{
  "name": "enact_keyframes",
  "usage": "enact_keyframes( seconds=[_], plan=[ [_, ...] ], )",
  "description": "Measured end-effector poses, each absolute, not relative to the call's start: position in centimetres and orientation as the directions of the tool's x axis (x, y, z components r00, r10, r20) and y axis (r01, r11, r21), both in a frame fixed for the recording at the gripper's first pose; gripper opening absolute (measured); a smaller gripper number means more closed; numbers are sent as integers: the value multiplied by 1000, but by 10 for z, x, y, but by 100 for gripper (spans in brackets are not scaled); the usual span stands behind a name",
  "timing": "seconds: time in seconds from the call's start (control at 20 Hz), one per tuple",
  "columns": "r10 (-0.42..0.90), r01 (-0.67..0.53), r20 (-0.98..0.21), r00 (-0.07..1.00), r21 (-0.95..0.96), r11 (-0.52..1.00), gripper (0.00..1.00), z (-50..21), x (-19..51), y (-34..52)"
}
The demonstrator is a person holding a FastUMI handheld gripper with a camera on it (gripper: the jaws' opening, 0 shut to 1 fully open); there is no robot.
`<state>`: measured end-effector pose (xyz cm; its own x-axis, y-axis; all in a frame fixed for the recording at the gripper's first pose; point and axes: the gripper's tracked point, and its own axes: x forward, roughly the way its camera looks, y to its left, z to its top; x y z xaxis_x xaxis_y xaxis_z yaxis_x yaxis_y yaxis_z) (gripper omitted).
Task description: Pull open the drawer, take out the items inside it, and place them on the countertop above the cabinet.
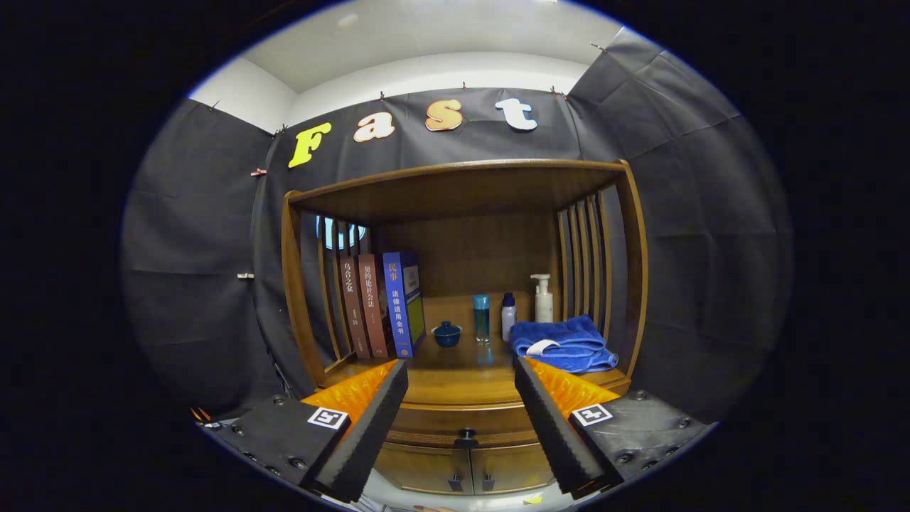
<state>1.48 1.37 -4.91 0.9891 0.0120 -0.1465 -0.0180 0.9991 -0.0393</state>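
A wooden cabinet stands ahead of me with its drawer [462, 425] closed; a small dark knob [466, 434] sits at the drawer's middle, between and beyond my fingers. Above the drawer lies the wooden countertop [455, 384] under a shelf hood. My gripper [461, 384] is open, its black-padded fingers [370, 427] spread wide with nothing between them, held back from the cabinet. The drawer's contents are hidden.
On the countertop stand three books [377, 306] at the left, a small blue lidded cup [447, 333], a teal bottle [481, 316], a white-capped bottle [507, 316], a pump bottle [543, 299] and a folded blue towel [565, 345] at the right. Two lower doors [469, 469] sit beneath the drawer.
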Motion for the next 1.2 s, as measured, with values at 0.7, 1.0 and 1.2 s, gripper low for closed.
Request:
enact_keyframes(
  seconds=[0.7,1.0,1.2],
  plan=[
    [-3,-4,-322,947,-22,1000,99,-172,58,-2],
    [-41,33,-394,918,-26,999,99,-233,76,-12],
    [-59,43,-455,888,-46,998,98,-267,88,-20]
  ],
)
